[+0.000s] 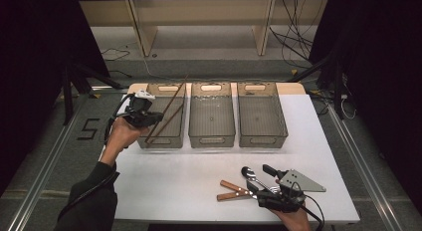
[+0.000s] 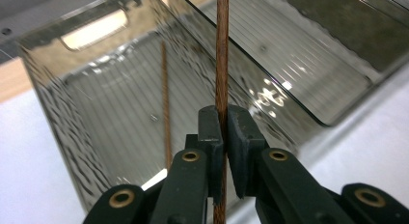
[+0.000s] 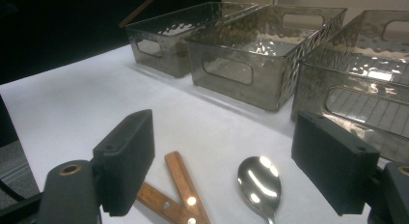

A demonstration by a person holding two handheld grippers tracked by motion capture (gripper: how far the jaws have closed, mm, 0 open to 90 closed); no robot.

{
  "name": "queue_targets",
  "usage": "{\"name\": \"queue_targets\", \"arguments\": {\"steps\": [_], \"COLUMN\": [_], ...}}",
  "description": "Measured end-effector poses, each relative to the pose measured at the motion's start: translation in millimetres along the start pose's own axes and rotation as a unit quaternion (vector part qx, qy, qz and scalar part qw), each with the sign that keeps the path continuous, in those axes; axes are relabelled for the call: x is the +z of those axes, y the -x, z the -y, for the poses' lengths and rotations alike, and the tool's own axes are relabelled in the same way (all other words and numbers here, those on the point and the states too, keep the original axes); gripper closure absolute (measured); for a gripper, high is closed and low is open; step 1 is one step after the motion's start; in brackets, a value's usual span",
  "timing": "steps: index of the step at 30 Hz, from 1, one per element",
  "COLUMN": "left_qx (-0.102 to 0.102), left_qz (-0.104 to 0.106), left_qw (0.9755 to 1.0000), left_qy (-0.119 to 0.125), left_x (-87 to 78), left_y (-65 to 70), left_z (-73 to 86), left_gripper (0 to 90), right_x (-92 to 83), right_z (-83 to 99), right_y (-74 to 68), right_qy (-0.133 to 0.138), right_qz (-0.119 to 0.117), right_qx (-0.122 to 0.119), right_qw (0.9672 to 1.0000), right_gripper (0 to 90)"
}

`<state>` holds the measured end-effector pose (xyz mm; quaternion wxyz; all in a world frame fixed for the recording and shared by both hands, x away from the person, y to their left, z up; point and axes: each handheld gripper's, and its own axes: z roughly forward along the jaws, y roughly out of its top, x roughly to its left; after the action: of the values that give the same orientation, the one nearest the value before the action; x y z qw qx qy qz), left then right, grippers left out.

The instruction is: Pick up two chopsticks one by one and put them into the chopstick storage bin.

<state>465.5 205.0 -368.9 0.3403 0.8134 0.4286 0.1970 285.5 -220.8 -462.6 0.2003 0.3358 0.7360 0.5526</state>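
The left claw (image 1: 158,117) is clamped tight on a thin brown chopstick (image 1: 175,95), which slants up and away over the left bin (image 1: 147,141). In the left gripper view the chopstick (image 2: 222,60) runs straight up from between the two closed pads (image 2: 211,132), pinched near its lower end, with the open bin (image 2: 48,89) beneath it. A second chopstick (image 1: 163,125) lies inside that bin, resting on its ribbed floor and leaning toward the near wall; in the left gripper view it (image 2: 166,108) sits just beside the held one, apart from it.

Three smoky translucent bins stand in a row along the far edge of the tabletop (image 1: 174,186): the left bin, the middle bin (image 1: 195,136) and the right bin (image 1: 278,136), each close beside the next.

The right claw (image 1: 259,175) hovers near the near right corner of the tabletop with its jaws spread wide and nothing between them. In the right gripper view its pads (image 3: 128,159) stand well apart over the white surface. Just ahead of it lie a shiny metal spoon (image 1: 247,173) and two wooden-handled utensils (image 1: 234,190) whose handles cross each other; the right gripper view shows the spoon bowl (image 3: 259,184) and the crossed handles (image 3: 181,190) between the open jaws, touched by neither pad
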Motion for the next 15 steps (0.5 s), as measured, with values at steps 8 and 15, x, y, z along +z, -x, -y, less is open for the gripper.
{"name": "queue_targets", "arguments": {"steps": [8, 15], "left_qx": [-0.008, -0.002], "left_qz": [-0.016, -0.035], "left_qw": [0.9998, 0.9992], "left_qy": [-0.007, -0.021], "left_x": [12.1, 22.5], "left_y": [-16.4, -27.3], "left_z": [-8.0, -9.0], "left_gripper": [84.2, 84.2], "right_x": [-0.1, -0.3], "right_z": [0.0, 0.0], "right_y": [0.1, 0.4], "right_qy": [0.000, 0.000], "right_qz": [0.000, -0.001], "right_qx": [-0.001, 0.000], "right_qw": [1.0000, 1.0000], "right_gripper": [23.9, 23.9]}}
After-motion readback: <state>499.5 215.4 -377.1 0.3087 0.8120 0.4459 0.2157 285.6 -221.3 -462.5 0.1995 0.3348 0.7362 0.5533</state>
